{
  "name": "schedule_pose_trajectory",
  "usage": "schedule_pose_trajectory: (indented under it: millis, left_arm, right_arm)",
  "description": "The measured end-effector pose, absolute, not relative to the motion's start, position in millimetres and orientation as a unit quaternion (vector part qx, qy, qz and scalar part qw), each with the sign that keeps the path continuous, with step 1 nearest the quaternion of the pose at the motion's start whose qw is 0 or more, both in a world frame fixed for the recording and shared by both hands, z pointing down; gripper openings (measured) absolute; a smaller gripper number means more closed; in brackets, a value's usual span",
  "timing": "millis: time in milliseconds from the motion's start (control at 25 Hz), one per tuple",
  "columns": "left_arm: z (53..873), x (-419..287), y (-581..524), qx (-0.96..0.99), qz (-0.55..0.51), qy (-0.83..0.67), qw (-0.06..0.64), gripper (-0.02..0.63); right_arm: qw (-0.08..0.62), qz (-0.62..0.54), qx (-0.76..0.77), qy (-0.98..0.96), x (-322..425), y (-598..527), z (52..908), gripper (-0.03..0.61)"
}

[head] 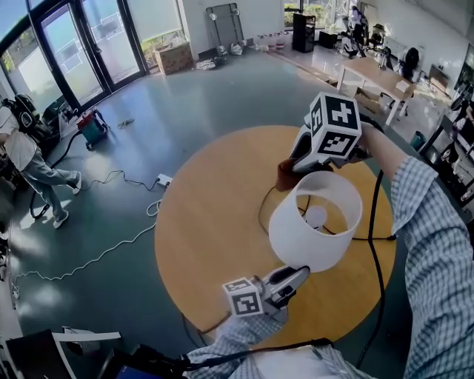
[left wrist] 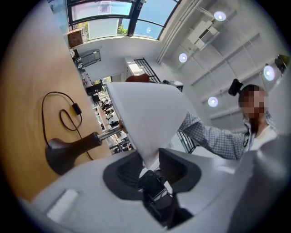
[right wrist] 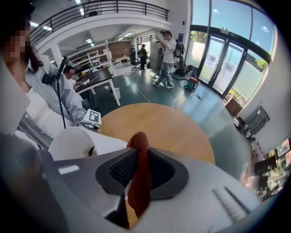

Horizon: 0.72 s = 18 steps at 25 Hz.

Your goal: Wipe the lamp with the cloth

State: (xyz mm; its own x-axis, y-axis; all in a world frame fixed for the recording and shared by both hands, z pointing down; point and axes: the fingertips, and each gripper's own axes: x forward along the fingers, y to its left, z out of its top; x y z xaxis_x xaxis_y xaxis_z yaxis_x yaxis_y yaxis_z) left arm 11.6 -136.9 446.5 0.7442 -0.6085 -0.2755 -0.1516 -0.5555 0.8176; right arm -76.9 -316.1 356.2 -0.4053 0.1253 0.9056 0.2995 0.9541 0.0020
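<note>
You are in a big open lab hall. You see glass doors [head: 85, 44], a mezzanine railing [right wrist: 104, 7], shelves [right wrist: 88, 57] and desks [head: 374, 74] around you.

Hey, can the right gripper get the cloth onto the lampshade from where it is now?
Probably yes. The right gripper is shut on the cloth just beyond the lampshade's far rim, with nothing between them. The left gripper pinches the near rim, which should steady it.

Round wooden table [head: 215, 222], a person [head: 29, 159] standing beyond
</note>
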Motion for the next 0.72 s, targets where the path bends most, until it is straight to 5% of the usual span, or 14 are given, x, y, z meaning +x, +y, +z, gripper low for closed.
schedule_pose_trajectory:
  millis: [320,720]
  left_arm:
    - [448,13,-139,0.836,-0.277,-0.228,0.415,0.112]
    - [449,11,-143,0.835,-0.279,-0.229,0.415,0.112]
  right_arm:
    - [0.583,-0.243,-0.238,-0.738,-110,-252,355,0.071]
    - [0.527,-0.368,-0.295,-0.707,-106,-151,353,0.069]
